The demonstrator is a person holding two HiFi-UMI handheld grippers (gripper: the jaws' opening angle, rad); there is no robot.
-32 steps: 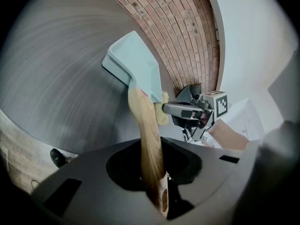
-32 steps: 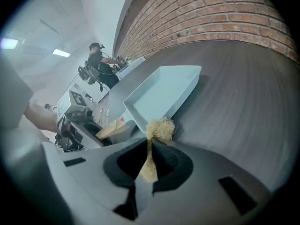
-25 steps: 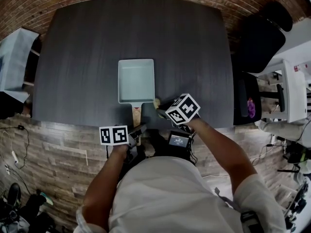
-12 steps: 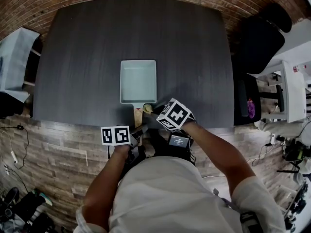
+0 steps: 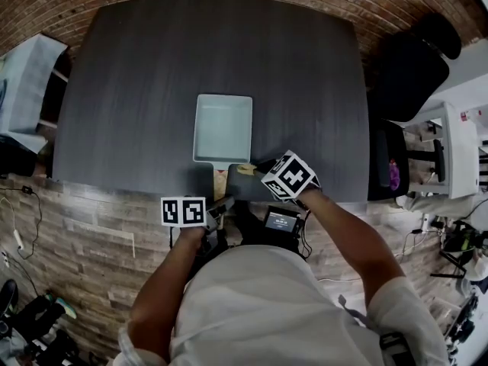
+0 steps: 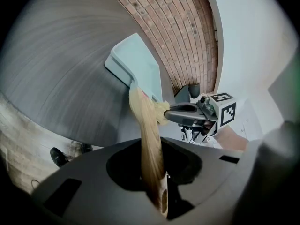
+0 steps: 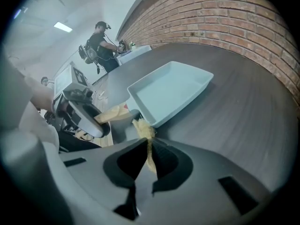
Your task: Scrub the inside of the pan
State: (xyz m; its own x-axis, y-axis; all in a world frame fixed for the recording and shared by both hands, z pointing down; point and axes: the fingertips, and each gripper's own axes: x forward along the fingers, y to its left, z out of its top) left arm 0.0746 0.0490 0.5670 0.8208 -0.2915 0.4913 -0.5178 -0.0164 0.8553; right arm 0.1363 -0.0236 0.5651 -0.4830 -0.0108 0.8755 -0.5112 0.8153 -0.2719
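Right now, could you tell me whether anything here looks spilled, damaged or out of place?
Nothing stands out. The pale rectangular pan sits empty on the dark table, its wooden handle clamped in the jaws of the left gripper, while the right gripper holds a yellow fibrous scrubber near the pan's rim.

Soft, even light from a ceiling panel [image 7: 62, 26]; the dark table [image 5: 152, 90] has faint sheen. Heavy fisheye bending, black corners; gripper views blur close up.

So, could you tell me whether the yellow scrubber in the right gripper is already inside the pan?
No, the scrubber, pinched in the right gripper, hangs just outside the pan's near rim, beside the wooden handle.
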